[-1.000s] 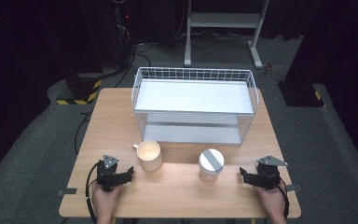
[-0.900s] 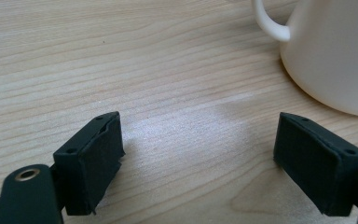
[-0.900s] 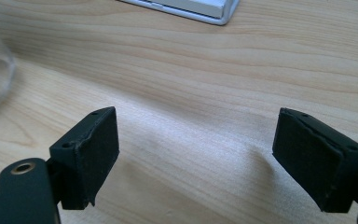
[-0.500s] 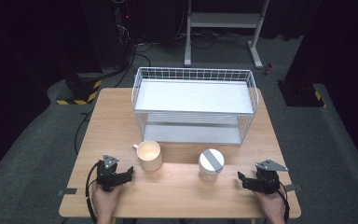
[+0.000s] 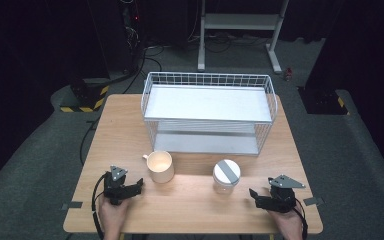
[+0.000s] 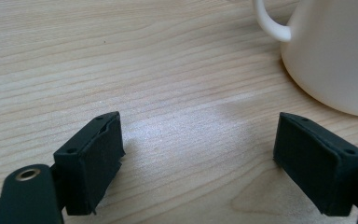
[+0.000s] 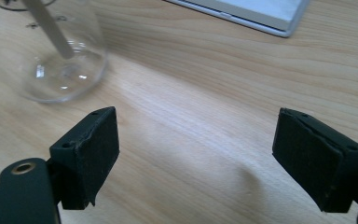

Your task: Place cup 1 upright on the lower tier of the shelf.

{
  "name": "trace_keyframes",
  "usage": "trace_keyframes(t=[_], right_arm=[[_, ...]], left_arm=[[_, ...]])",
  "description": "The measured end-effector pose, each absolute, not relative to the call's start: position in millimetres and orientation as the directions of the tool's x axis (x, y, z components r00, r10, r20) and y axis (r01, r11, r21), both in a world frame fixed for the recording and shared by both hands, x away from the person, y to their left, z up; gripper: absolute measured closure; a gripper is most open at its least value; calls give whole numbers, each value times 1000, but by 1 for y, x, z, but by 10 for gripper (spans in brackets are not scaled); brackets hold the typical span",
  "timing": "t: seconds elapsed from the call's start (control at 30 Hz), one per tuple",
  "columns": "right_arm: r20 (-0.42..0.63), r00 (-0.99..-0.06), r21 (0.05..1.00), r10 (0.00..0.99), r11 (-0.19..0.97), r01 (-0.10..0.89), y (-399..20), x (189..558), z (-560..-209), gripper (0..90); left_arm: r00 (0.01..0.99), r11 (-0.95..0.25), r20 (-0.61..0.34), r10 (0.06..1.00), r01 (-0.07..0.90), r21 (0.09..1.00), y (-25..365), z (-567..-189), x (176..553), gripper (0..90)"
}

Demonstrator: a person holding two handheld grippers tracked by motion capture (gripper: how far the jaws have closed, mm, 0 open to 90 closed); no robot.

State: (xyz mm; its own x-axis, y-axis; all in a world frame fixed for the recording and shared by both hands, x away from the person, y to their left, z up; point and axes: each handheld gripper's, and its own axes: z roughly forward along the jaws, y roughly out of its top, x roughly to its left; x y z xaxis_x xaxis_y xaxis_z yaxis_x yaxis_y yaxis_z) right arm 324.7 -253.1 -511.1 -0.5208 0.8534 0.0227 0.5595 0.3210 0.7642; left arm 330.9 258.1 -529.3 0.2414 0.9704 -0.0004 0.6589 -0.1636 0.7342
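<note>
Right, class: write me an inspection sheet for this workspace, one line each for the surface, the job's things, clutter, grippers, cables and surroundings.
Surface: wooden table, bare between things.
Job's things: cream mug, upright; glass jar with a grey lid, upright; white wire rack with two shelves, standing behind both.
Clutter: nothing seen.
Grippers: left gripper open beside the mug, apart from it; right gripper open, apart from the jar.
Cables: black cable trailing from the left gripper.
Surroundings: dark floor, white stand behind the table.
</note>
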Motion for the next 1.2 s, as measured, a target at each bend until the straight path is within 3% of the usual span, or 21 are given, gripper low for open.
trace_keyframes(t=[1.2], right_arm=[[35, -662, 777, 749, 396, 489, -201, 317, -510, 138]], left_arm=[[241, -163, -1, 971, 659, 734, 258, -529, 331, 164]])
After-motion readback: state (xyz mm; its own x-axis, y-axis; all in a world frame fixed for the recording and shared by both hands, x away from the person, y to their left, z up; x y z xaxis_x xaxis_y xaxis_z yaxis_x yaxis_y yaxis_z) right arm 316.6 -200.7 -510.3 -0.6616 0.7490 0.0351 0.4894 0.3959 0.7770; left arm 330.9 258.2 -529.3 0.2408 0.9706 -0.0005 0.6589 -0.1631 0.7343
